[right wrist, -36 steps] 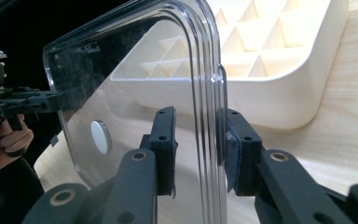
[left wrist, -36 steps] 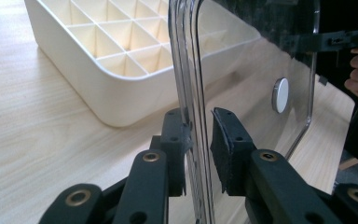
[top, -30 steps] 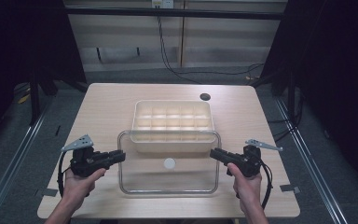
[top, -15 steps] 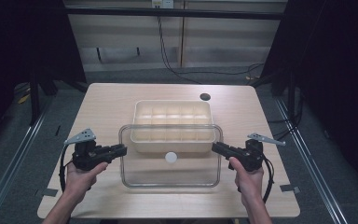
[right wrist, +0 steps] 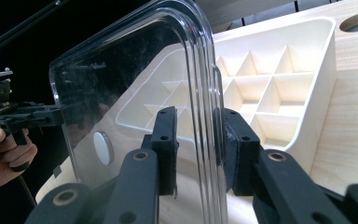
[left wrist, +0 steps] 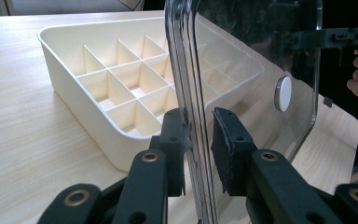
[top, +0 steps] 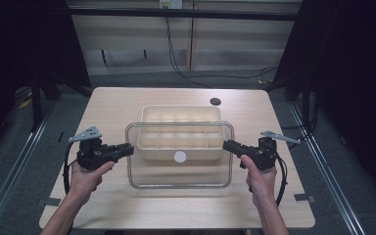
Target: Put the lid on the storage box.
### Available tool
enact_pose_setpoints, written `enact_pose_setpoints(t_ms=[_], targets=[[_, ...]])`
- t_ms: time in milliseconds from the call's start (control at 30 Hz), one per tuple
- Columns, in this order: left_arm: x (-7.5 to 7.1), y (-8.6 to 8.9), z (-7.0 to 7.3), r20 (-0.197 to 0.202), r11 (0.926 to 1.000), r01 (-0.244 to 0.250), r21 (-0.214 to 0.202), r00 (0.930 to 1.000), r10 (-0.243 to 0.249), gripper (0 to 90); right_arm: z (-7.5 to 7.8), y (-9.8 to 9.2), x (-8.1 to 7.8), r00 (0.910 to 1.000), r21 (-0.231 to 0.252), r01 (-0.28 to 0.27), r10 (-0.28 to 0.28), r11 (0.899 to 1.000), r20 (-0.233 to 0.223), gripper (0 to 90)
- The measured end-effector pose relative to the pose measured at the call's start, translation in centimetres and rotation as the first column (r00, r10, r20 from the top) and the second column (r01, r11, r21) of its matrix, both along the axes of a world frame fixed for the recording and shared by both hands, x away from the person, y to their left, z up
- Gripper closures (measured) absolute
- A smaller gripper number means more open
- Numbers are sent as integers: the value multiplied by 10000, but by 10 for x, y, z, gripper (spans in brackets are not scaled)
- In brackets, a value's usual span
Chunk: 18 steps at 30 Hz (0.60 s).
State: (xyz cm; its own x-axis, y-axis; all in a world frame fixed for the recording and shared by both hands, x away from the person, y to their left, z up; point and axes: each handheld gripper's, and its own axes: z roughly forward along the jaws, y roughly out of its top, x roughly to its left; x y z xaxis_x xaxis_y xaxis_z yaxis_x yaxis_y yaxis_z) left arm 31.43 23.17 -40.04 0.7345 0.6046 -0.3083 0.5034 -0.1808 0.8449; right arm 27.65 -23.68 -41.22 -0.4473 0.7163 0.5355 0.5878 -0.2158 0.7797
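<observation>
Gripping 1 clear lid by opposite edges, left tool, right tool, above 1 divided tray.

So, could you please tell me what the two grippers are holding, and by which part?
Both hold the clear plastic lid: the left gripper clamps its left rim, the right gripper its right rim.

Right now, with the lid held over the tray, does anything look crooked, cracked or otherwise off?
Nothing stands out. The clear lid looks whole, held by its two side rims by the left gripper and right gripper, roughly square to the cream divided tray but offset toward the person. The compartments look empty.
</observation>
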Motion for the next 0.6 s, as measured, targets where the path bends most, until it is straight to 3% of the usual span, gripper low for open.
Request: enact_pose_setpoints(t_ms=[333, 600], targets=[[11, -4, 12, 222, 9999, -124, -53, 9997, 125, 748, 11, -3, 10, 9998, -16, 99, -99, 9999, 173, 695], [18, -7, 13, 104, 9998, -143, -119, 9998, 144, 749, 17, -5, 19, 9996, -71, 231, -229, 9997, 156, 692]])
